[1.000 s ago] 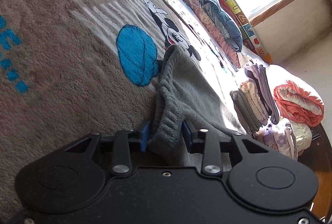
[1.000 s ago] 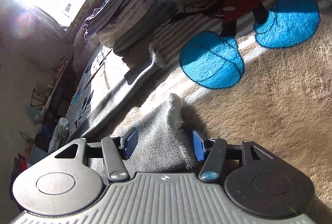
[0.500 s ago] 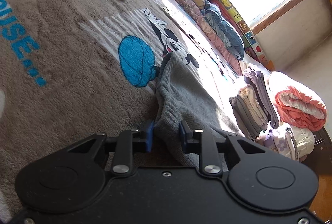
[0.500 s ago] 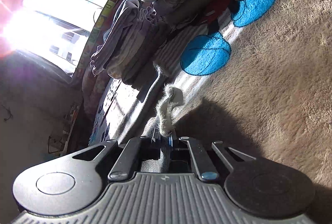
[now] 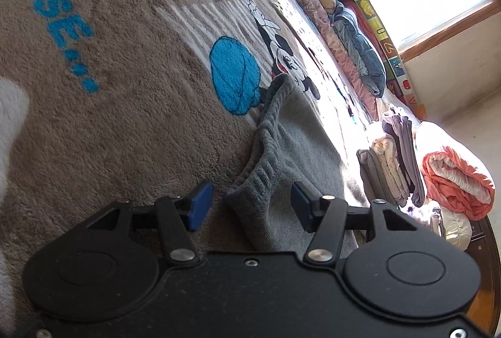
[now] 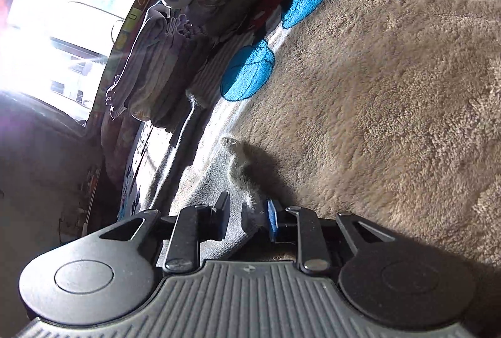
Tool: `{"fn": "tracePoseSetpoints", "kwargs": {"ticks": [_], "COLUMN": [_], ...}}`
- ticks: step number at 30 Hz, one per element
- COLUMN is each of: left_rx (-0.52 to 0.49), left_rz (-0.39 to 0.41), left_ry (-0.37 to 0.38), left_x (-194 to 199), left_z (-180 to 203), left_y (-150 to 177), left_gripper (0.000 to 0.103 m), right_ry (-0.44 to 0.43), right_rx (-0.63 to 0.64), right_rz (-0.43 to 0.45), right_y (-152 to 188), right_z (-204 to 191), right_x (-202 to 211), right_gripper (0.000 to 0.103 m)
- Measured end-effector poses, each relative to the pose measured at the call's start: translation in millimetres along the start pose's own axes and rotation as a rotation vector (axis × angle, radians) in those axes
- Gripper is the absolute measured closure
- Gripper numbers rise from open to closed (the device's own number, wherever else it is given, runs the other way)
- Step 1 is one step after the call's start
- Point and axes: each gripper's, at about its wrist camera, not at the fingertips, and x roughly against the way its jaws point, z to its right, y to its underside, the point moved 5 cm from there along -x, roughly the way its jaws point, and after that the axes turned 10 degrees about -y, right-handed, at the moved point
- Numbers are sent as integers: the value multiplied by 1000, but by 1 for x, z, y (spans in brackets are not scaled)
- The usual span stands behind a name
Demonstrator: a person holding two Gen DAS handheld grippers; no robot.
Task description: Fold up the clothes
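My left tongs (image 5: 247, 206) stand wide, the ribbed hem of the grey garment (image 5: 291, 143) lying loose btwn the pads at bottom centre. Right tongs (image 6: 245, 217) are narrower but w/ a gap, a fuzzy grey edge btwn them, not pinched. Garment lies flat on the brown blanket (image 5: 109, 93), mid-frame. Could be just let go after a fold, or about to grip; can't settle which. Farther off, folded stack (image 5: 391, 156) at right. Garment's far end is cut off, its type unclear.
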Motion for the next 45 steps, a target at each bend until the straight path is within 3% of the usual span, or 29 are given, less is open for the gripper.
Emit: {"fn": "tracePoseSetpoints", "kwargs": {"ticks": [1,2,3,6,10,11,12,16,18,23,25,27,28,32,35,38,42,45], "left_rx": [0,1,-2,-47,-81,-112,-144,-268,-344,-568,-622,-668,-684,-625,-550,-521,-564,-575], "left_rz": [5,10,16,26,8,43,78,219,246,182,152,168,182,270,275,259,269,250], "left_ry": [0,1,3,-14,-59,-48,-37,5,14,-112,-181,-196,-192,-133,-103,-72,-108,-141], "left_x": [0,0,1,6,-1,3,8,27,26,-16,-34,-32,-28,-12,-11,-15,-27,-38], "left_z": [0,0,0,3,5,11,17,43,58,81,78,83,87,90,89,92,98,93], "left_y": [1,1,1,2,4,4,3,2,9,37,45,49,49,40,27,18,16,15], "left_gripper": [48,65,85,85,76,65,59,57,57,54,54,53,53,53,53,53,53,53], "right_ry": [7,9,4,-15,97,77,52,29,19,-27,57,146,137,91,62,26,-24,-78], "right_rx": [35,48,46,36,84,65,43,209,295,522,583,641,615,564,549,638,761,864], "right_rz": [-9,-15,-5,30,2,23,47,99,125,-5,-48,-90,-84,-61,-48,-101,-175,-260], "right_y": [1,2,1,-2,-4,-4,-6,-2,0,28,37,45,44,31,20,22,25,56], "right_z": [-3,-4,-7,-16,-3,-1,1,-21,-33,-69,-67,-65,-65,-76,-87,-119,-163,-198], "right_x": [-3,-3,2,17,21,25,29,34,36,-1,-16,-31,-29,-31,-35,-68,-112,-156], "right_gripper": [86,94,94,96,91,88,77,72,72,70,61,63,63,61,61,61,62,63]}}
